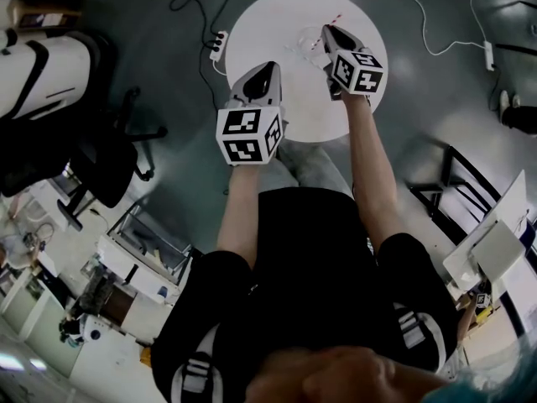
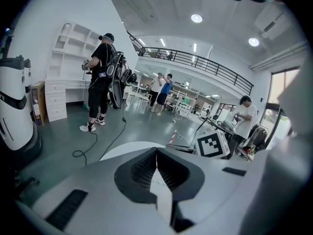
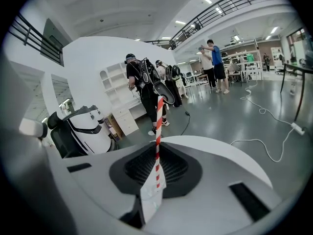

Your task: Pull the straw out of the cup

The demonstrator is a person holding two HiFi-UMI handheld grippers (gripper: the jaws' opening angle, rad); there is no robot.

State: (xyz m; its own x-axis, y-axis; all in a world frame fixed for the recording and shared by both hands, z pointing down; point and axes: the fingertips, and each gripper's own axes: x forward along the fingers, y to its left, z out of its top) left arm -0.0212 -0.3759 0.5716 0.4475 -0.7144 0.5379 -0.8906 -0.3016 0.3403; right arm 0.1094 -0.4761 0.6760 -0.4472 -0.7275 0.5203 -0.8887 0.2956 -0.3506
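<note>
A red-and-white striped straw [image 3: 158,126] stands upright between the jaws of my right gripper [image 3: 157,156], which is shut on it. From the head view the straw [image 1: 336,16] pokes out past the right gripper [image 1: 328,31] over the far part of the round white table [image 1: 277,23]. A clear cup [image 1: 304,43] shows faintly on the table just left of that gripper's tip. Whether the straw's end is still inside the cup is not visible. My left gripper [image 1: 270,67] hovers over the table's near left part, shut [image 2: 156,153] and holding nothing. The left gripper view catches the straw [image 2: 172,137] and the right gripper's marker cube [image 2: 212,145].
A white power strip [image 1: 219,44] with cables lies on the grey floor left of the table, and another one [image 1: 488,54] lies to the right. A black office chair [image 1: 109,145] and a white machine [image 1: 33,65] stand at the left. Several people [image 2: 100,80] stand farther off in the hall.
</note>
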